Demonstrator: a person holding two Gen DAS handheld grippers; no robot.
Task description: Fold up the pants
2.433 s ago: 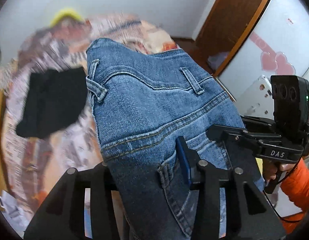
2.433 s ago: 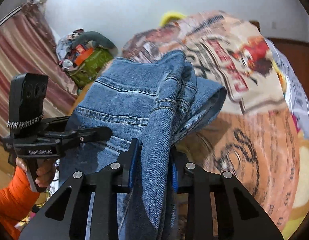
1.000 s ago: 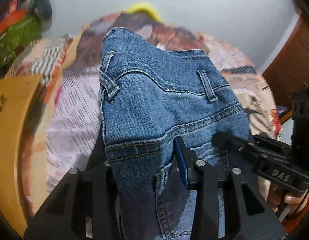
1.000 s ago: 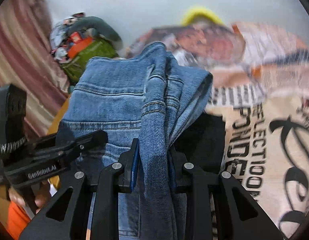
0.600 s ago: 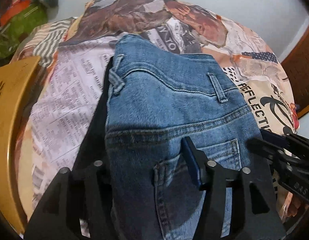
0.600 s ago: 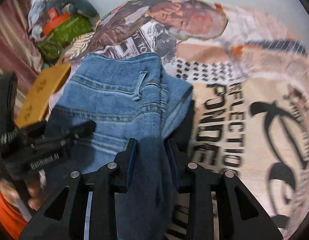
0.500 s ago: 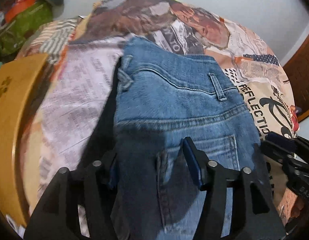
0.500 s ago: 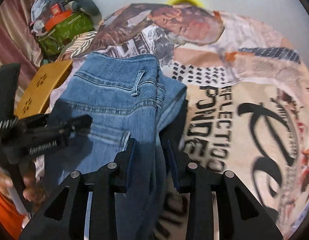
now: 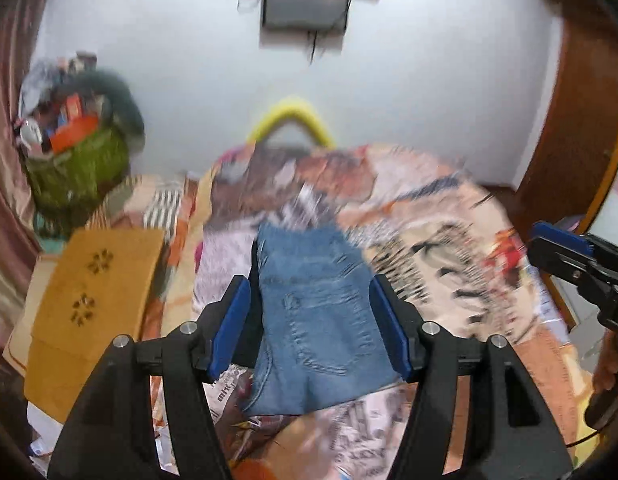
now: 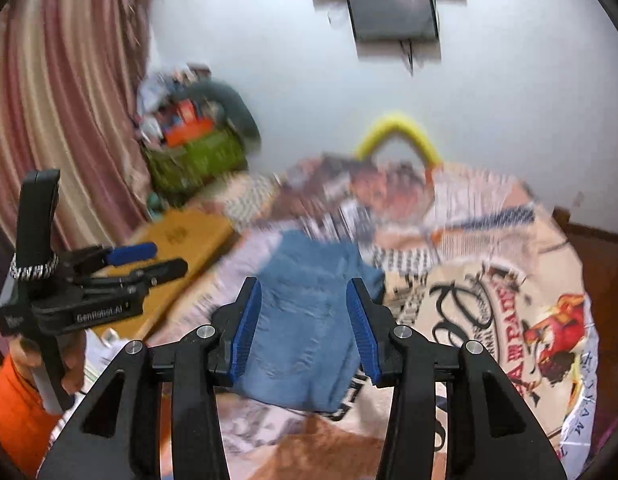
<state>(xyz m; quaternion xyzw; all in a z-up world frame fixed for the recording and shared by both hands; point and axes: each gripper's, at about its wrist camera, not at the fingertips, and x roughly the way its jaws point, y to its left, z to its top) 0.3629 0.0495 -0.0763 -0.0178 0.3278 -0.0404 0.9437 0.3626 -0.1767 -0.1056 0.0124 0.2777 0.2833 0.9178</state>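
The folded blue jeans (image 9: 313, 320) lie flat on the patterned bedspread (image 9: 449, 240), back pocket up, with a dark garment (image 9: 251, 344) poking out under their left edge. My left gripper (image 9: 309, 328) hovers above them, its jaws opening, nothing between the blue pads. In the right wrist view the jeans (image 10: 305, 344) rest well below my right gripper (image 10: 307, 332), whose jaws are also opening and hold nothing. Each gripper shows in the other's view: the right gripper (image 9: 557, 246) at the right edge, the left gripper (image 10: 149, 258) at the left, held by a hand in an orange sleeve (image 10: 13, 412).
A yellow-brown wooden board (image 9: 93, 300) stands left of the bed. A green basket (image 9: 77, 168) piled with clutter sits by the striped curtain (image 10: 61, 100). A yellow curved bar (image 9: 291, 116) rises behind the bed. A grey box (image 9: 305, 0) hangs on the white wall, and a wooden door frame (image 9: 581, 120) lies right.
Both grippers let go of the jeans, opened and rose back from the bed. The jeans, held up a second ago, now lie flat on the bedspread over the dark garment.
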